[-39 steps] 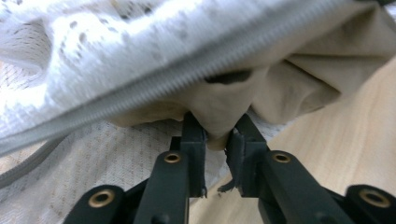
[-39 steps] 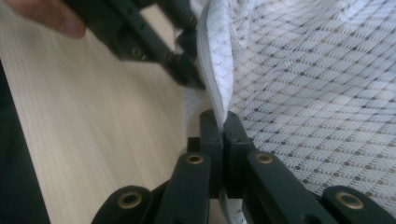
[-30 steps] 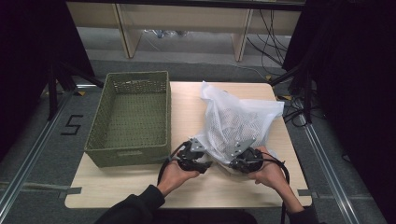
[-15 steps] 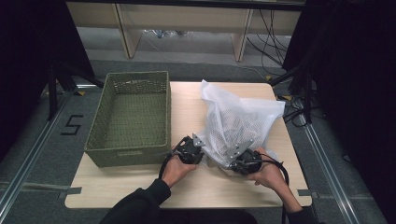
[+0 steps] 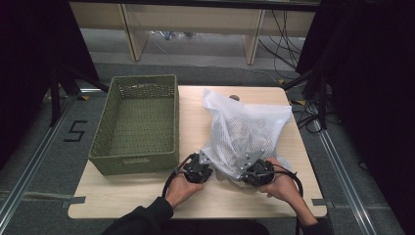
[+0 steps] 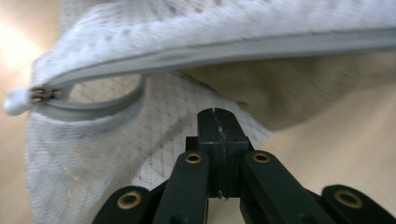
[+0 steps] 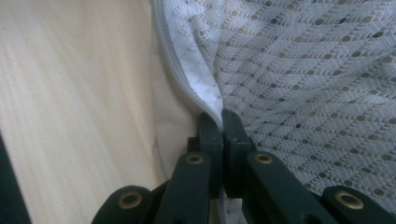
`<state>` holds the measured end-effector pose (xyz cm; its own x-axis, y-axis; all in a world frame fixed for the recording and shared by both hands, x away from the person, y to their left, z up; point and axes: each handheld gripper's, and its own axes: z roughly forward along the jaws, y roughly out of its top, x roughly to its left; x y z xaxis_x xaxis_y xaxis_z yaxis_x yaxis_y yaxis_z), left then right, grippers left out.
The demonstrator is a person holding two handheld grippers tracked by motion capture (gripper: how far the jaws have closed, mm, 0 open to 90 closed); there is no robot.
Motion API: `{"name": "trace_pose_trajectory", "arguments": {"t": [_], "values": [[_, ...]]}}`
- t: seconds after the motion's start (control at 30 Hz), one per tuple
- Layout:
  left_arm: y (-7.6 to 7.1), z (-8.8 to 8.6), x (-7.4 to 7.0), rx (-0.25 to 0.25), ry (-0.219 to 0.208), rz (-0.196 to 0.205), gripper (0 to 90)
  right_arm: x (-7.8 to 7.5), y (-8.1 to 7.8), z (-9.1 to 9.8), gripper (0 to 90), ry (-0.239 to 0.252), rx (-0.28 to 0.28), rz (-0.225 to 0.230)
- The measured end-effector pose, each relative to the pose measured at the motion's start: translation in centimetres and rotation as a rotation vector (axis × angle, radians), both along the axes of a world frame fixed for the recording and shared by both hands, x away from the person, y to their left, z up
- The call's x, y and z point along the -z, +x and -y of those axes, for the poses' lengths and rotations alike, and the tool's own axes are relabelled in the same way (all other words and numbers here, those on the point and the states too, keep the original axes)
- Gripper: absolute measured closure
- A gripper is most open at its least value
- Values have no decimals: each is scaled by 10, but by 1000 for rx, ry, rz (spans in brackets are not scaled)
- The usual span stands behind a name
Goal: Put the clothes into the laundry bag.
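Observation:
A white mesh bag (image 5: 244,132), stuffed with pale cloth, lies on the wooden table (image 5: 193,112). Its zipper (image 6: 210,53) gapes open, with the pull (image 6: 39,93) at one end. My left gripper (image 5: 209,165) is at the bag's near left corner. Its jaws have just been closing, and in the left gripper view the left gripper (image 6: 215,115) stands shut on the bag's lower mesh layer. My right gripper (image 5: 243,170) is at the near right corner. There the right gripper (image 7: 222,119) is shut on the bag's zipper edge (image 7: 173,60).
A green woven basket (image 5: 137,122) stands left of the bag, its near wall close to my left hand. Bare tabletop runs along the front edge. Shelving and cables lie on the floor beyond the table.
My left gripper has dipped at the bag's near left corner and its jaws have come together. The right gripper has kept its hold and has not moved.

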<state>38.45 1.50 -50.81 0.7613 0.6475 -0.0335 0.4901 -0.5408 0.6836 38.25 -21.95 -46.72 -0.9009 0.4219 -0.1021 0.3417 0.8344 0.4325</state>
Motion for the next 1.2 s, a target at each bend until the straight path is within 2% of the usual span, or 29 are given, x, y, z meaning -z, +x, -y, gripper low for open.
{"name": "trace_pose_trajectory", "arguments": {"t": [0.1, 0.3, 0.33, 0.37, 0.4, 0.5, 0.53, 0.57, 0.6, 0.7, 0.73, 0.77, 0.83, 0.87, 0.9, 0.93, 1.0, 1.03, 1.13, 1.2], "values": [[-10, 0, 0, 19, -2, 2, 895, 0, -3, -3, 900, 1, -13, 1], [-9, -1, -1, 17, 11, 6, 893, 1, -3, -3, 900, 8, -18, -7], [-8, -2, -2, 26, 7, -6, 883, 1, -2, -3, 900, 12, -16, -10], [-7, -3, -4, 14, -3, -19, 841, 0, -2, -2, 900, 15, -17, -12], [-6, -5, -6, 6, -4, -6, 794, 0, -2, -2, 900, 16, -19, -12], [-7, -12, -14, 6, 43, 1, 577, 0, -2, -2, 900, 15, -18, -6], [-9, -13, -14, -5, 44, -10, 535, 0, -1, -2, 899, 14, -19, -6], [-9, -14, -14, -7, 65, -6, 467, 0, -1, -2, 900, 14, -18, -9], [-8, -16, -12, -12, 90, -35, 416, 0, -1, -2, 900, 16, -20, -8], [-5, -17, -5, -5, 110, -37, 327, 0, -1, -2, 899, 16, -28, -10], [-5, -16, -4, -23, 87, -55, 289, 0, -1, -2, 899, 15, -28, -9], [-4, -15, -5, -8, 102, -47, 275, 0, -1, -2, 900, 15, -27, -9], [0, -14, -4, 6, 97, -41, 291, 0, -1, -2, 899, 15, -27, -8], [1, -13, -4, -2, 81, -34, 317, 0, -1, -2, 899, 14, -19, -7], [3, -13, -4, 1, 59, -30, 403, 0, -1, -2, 899, 15, -19, -6], [6, -14, -5, 16, 60, -15, 539, 0, 0, -2, 899, 15, -18, -5], [8, -14, -3, -7, 32, -5, 701, 0, -1, -2, 899, 15, -16, -3], [9, -15, -3, -14, 32, -13, 754, 0, -1, -2, 899, 16, -13, -3], [8, -13, -2, -54, 10, -9, 865, 0, 0, -3, 899, 19, -6, 5], [6, -12, -3, -12, 19, -23, 878, 0, 1, -4, 899, 19, -9, 11]]}}
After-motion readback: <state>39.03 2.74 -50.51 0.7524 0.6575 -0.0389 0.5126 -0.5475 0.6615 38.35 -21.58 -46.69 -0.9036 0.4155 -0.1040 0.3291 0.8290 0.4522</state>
